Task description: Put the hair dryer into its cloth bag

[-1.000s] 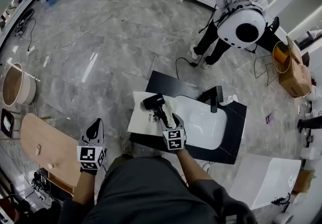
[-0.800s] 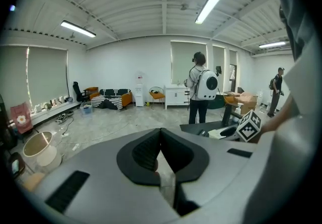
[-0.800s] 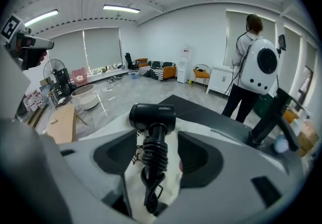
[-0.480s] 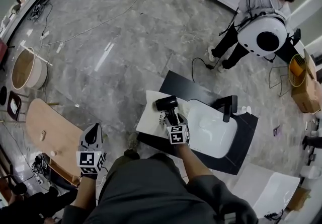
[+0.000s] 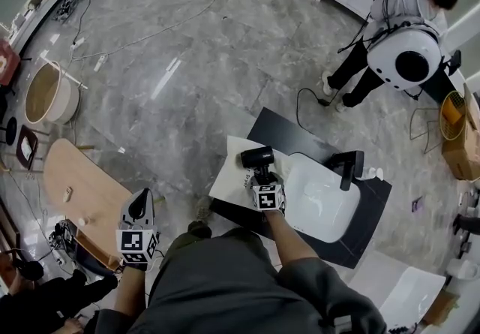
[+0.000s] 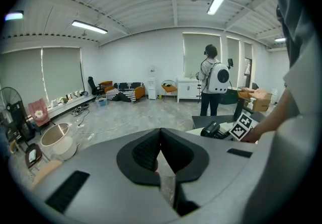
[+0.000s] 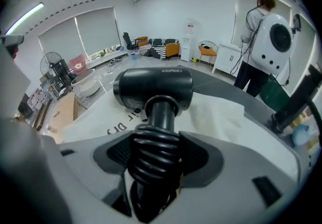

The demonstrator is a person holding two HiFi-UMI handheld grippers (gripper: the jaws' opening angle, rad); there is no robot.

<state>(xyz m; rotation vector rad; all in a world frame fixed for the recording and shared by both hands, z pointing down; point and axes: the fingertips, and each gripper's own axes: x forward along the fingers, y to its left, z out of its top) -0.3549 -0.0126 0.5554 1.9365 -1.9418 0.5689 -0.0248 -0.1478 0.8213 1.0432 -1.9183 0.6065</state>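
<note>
The right claw point(image 5: 263, 179) is gripping the hair dryer point(image 5: 256, 157) by its black handle and holding it over the cloth bag point(image 5: 227, 181), which is lying flat on the black tabletop point(image 5: 271, 130) at nine o'clock from the white basin point(image 5: 322, 201). The dryer is not yet going inside, and I cannot make out the bag's mouth, which probably needs opening first. The left claw point(image 5: 139, 203) is hanging clamped shut on nothing at eight o'clock from the tabletop, and I am counting one dryer, one bag and two claws.

Hair dryer point(image 5: 256, 157) over cloth bag point(image 5: 229, 181)
</note>
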